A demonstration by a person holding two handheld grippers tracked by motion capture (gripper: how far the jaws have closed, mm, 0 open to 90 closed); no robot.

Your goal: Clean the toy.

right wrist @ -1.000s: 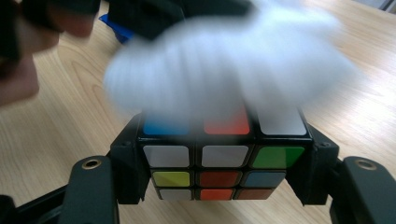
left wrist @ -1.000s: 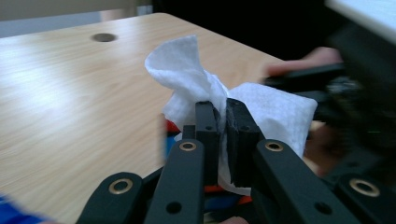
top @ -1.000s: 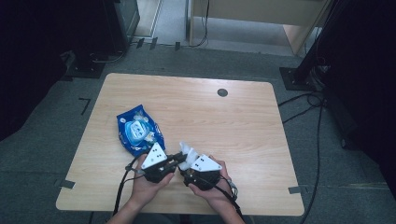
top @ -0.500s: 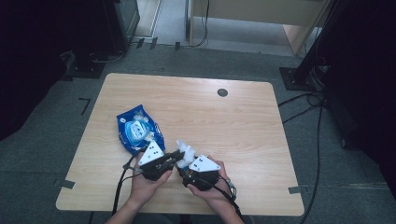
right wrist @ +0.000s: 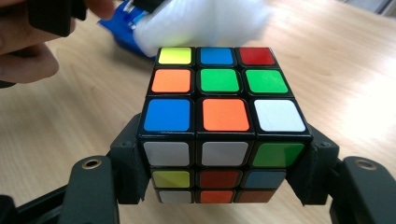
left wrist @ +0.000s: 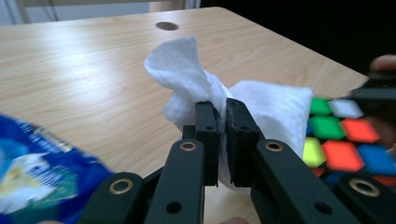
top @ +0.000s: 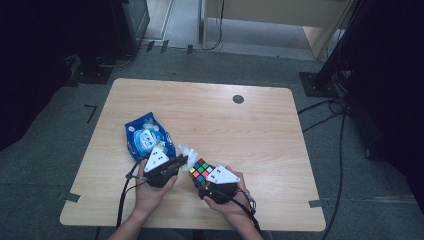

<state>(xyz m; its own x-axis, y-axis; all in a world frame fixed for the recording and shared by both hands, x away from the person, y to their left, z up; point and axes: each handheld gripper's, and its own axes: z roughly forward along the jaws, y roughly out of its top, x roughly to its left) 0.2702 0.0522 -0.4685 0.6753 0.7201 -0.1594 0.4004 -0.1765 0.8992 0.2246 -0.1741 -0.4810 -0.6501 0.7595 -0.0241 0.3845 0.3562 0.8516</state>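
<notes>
White wipe (left wrist: 196, 79) sat pinched in the left gripper (left wrist: 223, 135), just left of the scrambled cube (right wrist: 219, 112) clamped by the right gripper (right wrist: 219, 177); a blue packet (top: 146, 137) lay far-left.

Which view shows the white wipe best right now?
The left gripper view: the wipe sits sharp, pinched between that gripper's jaws. The right gripper view shows it blurred behind the cube; the high view shows a small white scrap.

multicoloured cube (right wrist: 223, 112), white wipe (left wrist: 196, 86), blue packet (top: 147, 136)
</notes>
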